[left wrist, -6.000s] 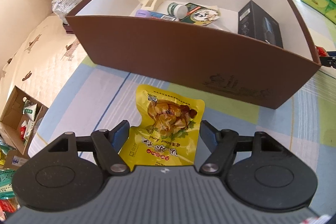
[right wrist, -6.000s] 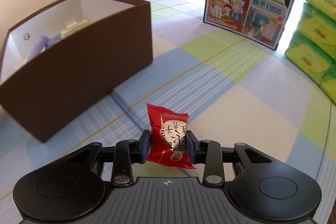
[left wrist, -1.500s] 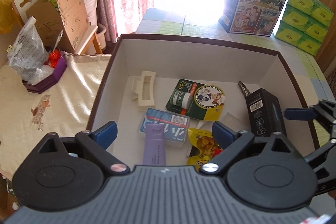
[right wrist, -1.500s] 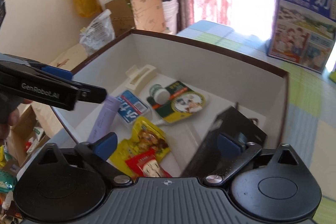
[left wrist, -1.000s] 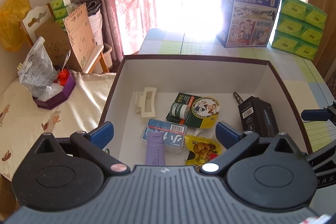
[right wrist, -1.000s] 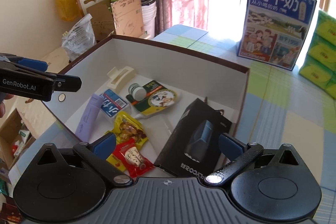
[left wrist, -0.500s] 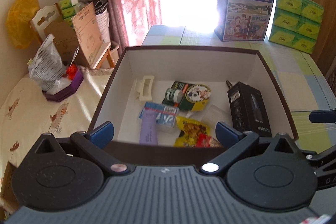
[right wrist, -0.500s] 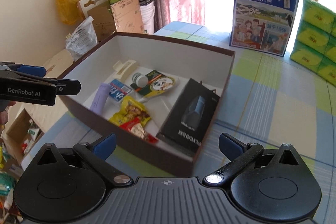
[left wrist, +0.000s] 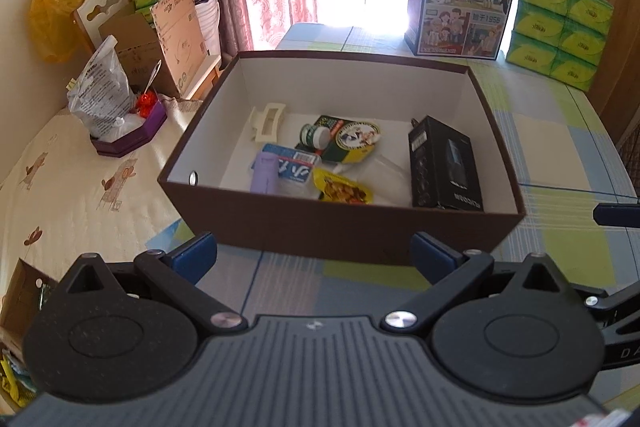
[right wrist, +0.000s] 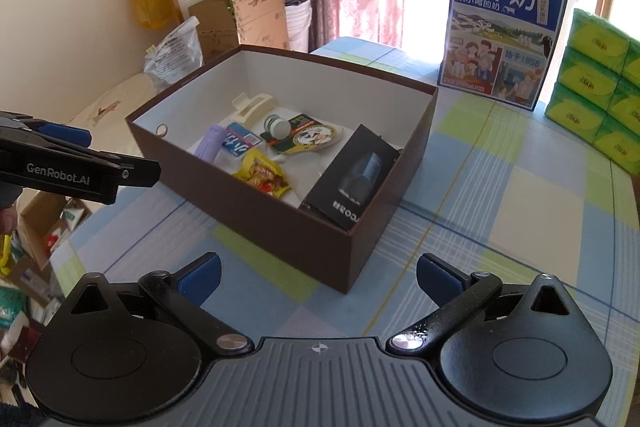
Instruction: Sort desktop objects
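Currently left gripper (left wrist: 314,253) and right gripper (right wrist: 319,277) released, empty, before brown box (right wrist: 360,247) mid-worktop (right wrist: 520,195). Yellow snack pouch (right wrist: 262,175) near box's front wall: light, crinkly, slippery; pinch flat sealed edge.

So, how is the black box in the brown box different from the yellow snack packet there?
The black box is a rigid, long carton lying along the right wall; the yellow snack packet is a soft, crinkled pouch, smaller, near the front wall's middle. The carton is dark; the packet is bright with a food picture. Both lie flat inside the brown box.
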A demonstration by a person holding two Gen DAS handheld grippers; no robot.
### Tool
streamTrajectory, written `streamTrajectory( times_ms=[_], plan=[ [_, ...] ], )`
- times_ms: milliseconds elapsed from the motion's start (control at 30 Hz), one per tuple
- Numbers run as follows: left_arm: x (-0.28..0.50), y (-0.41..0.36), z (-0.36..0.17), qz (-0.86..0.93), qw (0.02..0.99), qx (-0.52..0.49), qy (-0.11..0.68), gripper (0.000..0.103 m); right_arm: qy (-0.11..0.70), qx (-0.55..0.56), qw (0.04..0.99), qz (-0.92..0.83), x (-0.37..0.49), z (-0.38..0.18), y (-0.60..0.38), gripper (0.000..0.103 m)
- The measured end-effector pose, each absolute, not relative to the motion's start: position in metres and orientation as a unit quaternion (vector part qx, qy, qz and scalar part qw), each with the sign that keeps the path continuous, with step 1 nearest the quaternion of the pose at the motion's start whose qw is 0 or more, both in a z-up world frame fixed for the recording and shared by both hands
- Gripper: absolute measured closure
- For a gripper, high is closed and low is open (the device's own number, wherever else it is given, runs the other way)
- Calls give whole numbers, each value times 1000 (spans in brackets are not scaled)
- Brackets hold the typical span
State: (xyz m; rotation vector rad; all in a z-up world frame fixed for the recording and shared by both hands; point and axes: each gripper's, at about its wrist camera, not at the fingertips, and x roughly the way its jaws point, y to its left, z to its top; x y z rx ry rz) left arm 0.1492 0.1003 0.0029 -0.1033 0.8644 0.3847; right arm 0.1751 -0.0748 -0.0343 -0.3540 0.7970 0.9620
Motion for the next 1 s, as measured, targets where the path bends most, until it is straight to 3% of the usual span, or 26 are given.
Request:
streamTrajectory(
  times_ms=[1000],
  plan=[
    [95,37,7,219,879,-61,419,1,367,-180,784,467,151,-30,-136,2]
  ],
)
